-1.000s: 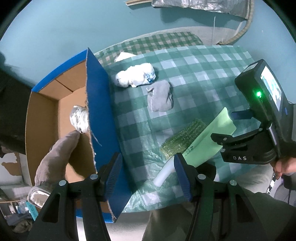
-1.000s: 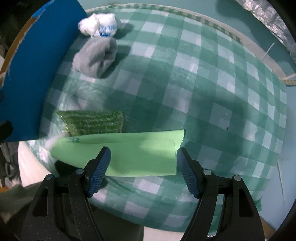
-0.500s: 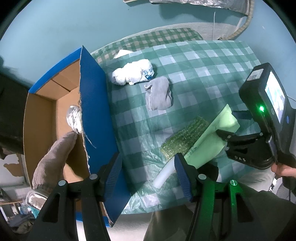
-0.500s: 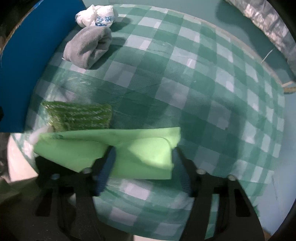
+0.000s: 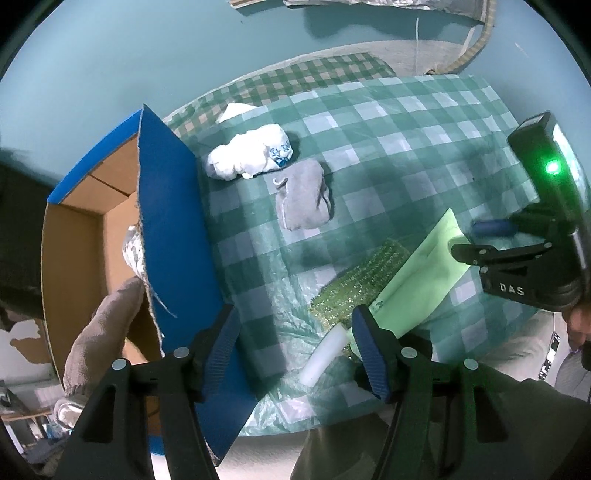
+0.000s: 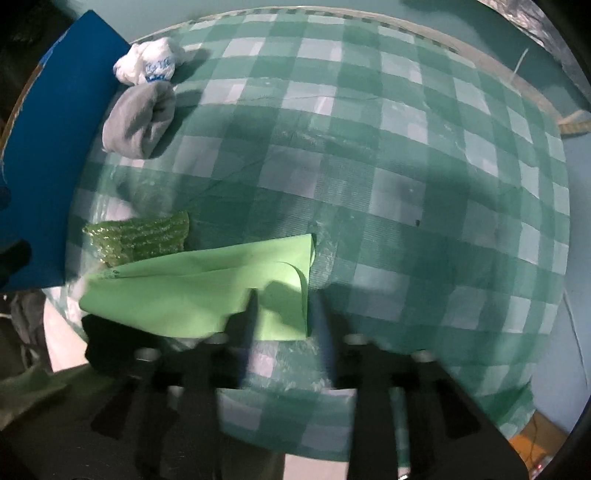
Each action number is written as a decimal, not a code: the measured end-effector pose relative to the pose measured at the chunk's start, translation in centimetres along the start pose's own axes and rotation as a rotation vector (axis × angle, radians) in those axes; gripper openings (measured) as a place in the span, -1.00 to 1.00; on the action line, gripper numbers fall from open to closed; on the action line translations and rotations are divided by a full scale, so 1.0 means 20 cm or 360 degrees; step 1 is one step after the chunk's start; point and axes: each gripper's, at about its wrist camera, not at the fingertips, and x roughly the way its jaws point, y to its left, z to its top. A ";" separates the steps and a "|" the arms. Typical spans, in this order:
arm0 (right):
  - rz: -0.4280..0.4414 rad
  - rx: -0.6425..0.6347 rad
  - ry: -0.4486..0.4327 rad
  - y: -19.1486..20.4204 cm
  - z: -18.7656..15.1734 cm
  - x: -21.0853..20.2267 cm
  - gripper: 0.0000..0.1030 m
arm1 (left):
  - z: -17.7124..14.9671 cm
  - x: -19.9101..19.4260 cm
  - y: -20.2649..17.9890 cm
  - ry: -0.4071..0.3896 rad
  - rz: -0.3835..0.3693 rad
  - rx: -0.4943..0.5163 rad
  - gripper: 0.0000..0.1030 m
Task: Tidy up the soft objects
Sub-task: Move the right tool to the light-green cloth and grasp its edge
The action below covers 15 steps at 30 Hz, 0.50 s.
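Box left of table; socks beside it (sponge under cloth nearer).

A green-and-white checked tablecloth spreads out ahead of my left gripper, and it fills most of what lies ahead of my right gripper too. Just in front of the left fingers a crinkled clear plastic film lies over the cloth. Past the far edge sits a smaller checked mat – tan and green. Teal floor surrounds it all, with a silver foil sheet farthest ahead.
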 end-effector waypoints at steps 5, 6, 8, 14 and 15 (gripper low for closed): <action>0.0017 -0.0009 -0.0054 0.02 0.01 -0.07 0.09 | -0.01 0.03 -0.02 0.0025 -0.0011 0.0030 0.26; 0.0039 -0.0011 -0.0054 0.03 0.01 -0.09 0.09 | -0.02 0.03 -0.02 0.0029 -0.0012 0.0041 0.26; 0.0063 -0.0025 -0.0052 0.05 0.02 -0.10 0.11 | -0.03 0.03 -0.02 0.0033 -0.0014 0.0052 0.26; 0.0071 -0.0055 0.0029 0.22 0.03 -0.09 0.14 | -0.10 0.03 0.02 0.0053 -0.0028 0.0023 0.26; 0.0072 -0.0051 0.0033 0.24 0.04 -0.08 0.14 | -0.11 0.03 0.03 0.0055 -0.0031 0.0014 0.26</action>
